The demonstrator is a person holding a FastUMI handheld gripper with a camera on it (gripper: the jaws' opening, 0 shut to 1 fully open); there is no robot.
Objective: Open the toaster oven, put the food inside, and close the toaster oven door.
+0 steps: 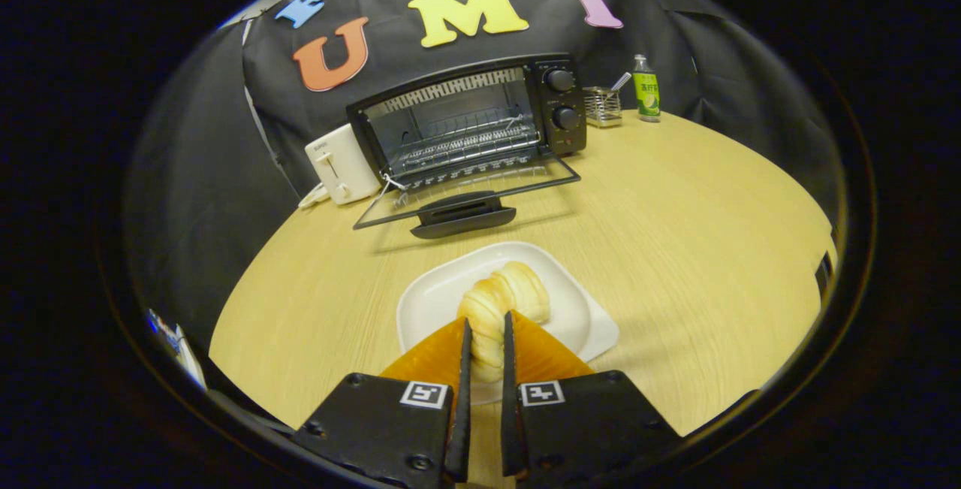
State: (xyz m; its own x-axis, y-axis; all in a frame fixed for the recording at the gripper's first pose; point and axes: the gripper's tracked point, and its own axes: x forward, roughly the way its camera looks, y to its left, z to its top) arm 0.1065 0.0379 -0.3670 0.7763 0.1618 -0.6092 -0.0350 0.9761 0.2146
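a: what's on the bench, from the left?
b: a white toaster [341, 164], touching the toaster oven [465, 122]; its door [465, 192] lies folded down flat, rack [465, 145] bare. right of it a wire holder [603, 106], then a green bottle [646, 89].
a: and the food?
b: a twisted bread roll [501, 301] on a white plate [435, 297], well in front of the door.
a: the tongs [486, 327]?
b: nearly together, clamped on the roll's near end.
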